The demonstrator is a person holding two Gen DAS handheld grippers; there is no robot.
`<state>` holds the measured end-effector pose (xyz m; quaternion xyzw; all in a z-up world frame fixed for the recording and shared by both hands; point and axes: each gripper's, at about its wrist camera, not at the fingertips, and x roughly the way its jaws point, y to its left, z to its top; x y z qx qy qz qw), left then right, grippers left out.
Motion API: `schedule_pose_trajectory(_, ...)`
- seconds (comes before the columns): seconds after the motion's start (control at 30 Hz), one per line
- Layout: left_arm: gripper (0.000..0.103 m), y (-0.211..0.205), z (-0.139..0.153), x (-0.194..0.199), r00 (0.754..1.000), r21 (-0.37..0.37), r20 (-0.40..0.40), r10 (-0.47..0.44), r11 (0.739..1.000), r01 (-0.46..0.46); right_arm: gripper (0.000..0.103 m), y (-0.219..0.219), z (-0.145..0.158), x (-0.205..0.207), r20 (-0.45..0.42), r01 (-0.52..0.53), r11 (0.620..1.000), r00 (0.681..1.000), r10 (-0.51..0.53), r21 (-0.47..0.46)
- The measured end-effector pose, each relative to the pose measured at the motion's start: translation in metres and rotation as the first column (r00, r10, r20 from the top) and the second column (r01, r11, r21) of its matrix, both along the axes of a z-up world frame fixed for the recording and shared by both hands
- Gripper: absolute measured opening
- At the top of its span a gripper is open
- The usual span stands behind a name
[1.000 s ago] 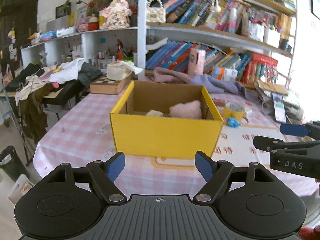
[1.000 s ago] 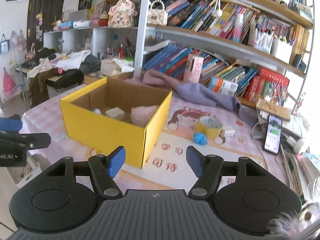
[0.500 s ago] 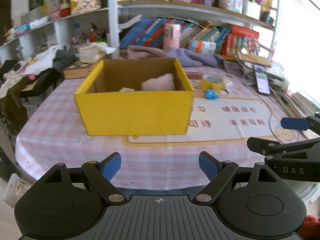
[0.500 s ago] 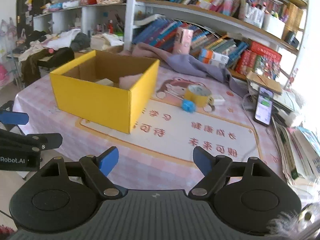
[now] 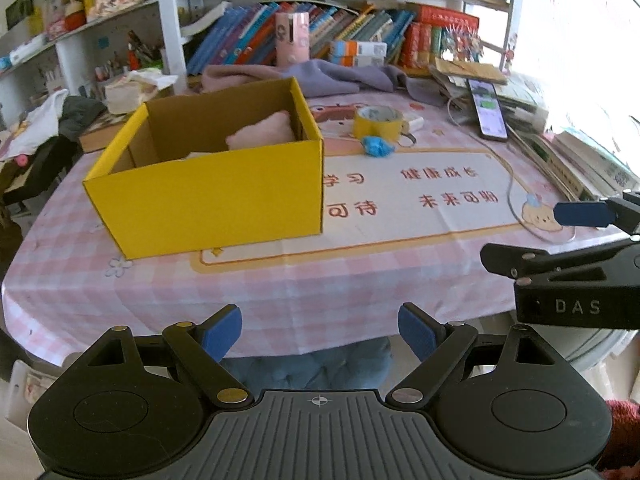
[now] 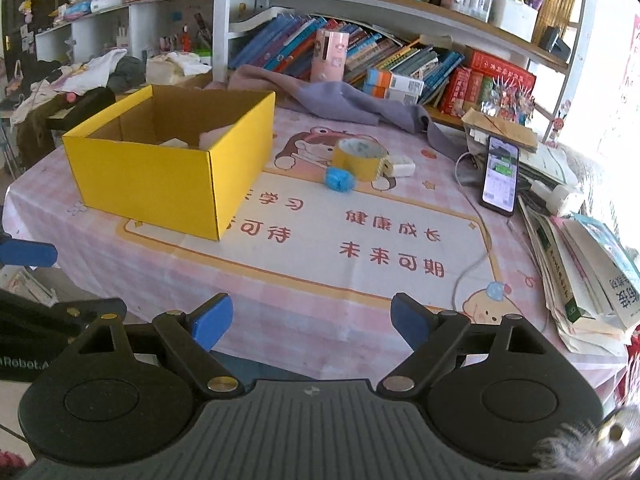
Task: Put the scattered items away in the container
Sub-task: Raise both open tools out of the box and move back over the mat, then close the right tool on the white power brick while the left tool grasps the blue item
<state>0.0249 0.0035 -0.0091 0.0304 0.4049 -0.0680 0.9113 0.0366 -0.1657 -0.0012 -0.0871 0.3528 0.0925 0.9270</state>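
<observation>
— Yellow box [image 6: 172,168] sits left of centre in your right view, open-topped, with a pink soft thing [image 5: 262,134] inside.

— And your grippers?

— Your left gripper [image 5: 320,330] and right gripper [image 6: 312,322] hang off the table's [image 6: 280,316] near edge, both wide apart, holding nothing.

— What's around?

— Bare cloth fills the middle. Tape roll [image 6: 360,158], blue lump [image 6: 339,178] and white block [image 6: 400,168] cluster right of the box; a phone [image 6: 500,174] and stacked books [image 6: 588,272] crowd the right edge.

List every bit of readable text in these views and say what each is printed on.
"DAS": body of the right claw.
"Robot.A", cut off by the picture's edge: body of the left claw.
"健康成长" and "未来可期": table mat.
"学习" and "可待": same mat, partly hidden by the yellow box.
Book spines and phone screen: too small to read.
</observation>
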Motion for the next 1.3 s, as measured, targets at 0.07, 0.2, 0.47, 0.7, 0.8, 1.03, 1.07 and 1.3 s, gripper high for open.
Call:
schedule_pose_trajectory(0.07,0.088,-0.002,0.000,0.002,1.000,0.002,-0.004,-0.005,1.000,0.005,0.086,-0.004,-0.001,0.003,-0.007,0.001,1.000,1.000,-0.001,0.004)
schedule_pose_trajectory(0.2,0.088,-0.011,-0.001,0.010,1.000,0.008,-0.013,-0.026,1.000,0.026,0.086,-0.010,-0.002,0.009,-0.013,0.009,1.000,1.000,-0.009,0.012)
schedule_pose_trajectory(0.47,0.088,-0.034,-0.008,0.028,0.994,0.010,-0.043,-0.104,0.994,0.105,0.086,-0.031,-0.005,0.020,-0.034,0.059,0.998,0.998,-0.058,0.013)
schedule_pose_trajectory(0.7,0.088,-0.056,-0.012,0.047,0.985,0.006,-0.054,-0.165,0.986,0.166,0.086,-0.051,-0.010,0.032,-0.049,0.097,0.995,0.994,-0.097,0.006)
schedule_pose_trajectory(0.8,0.088,-0.065,-0.011,0.057,0.981,0.009,-0.045,-0.190,0.982,0.191,0.086,-0.059,-0.009,0.041,-0.046,0.106,0.994,0.993,-0.106,0.005)
schedule_pose_trajectory(1.03,0.088,-0.088,-0.006,0.089,0.973,-0.002,0.026,-0.230,0.973,0.230,0.085,-0.083,-0.007,0.073,-0.033,0.118,0.993,0.993,-0.117,0.028)
schedule_pose_trajectory(1.07,0.088,-0.092,-0.005,0.095,0.972,-0.001,0.034,-0.231,0.973,0.231,0.084,-0.086,-0.007,0.080,-0.037,0.115,0.993,0.993,-0.113,0.031)
schedule_pose_trajectory(1.3,0.088,-0.116,0.000,0.143,0.977,0.002,0.072,-0.200,0.980,0.200,0.084,-0.107,-0.001,0.136,-0.025,0.072,0.996,0.997,-0.071,0.048)
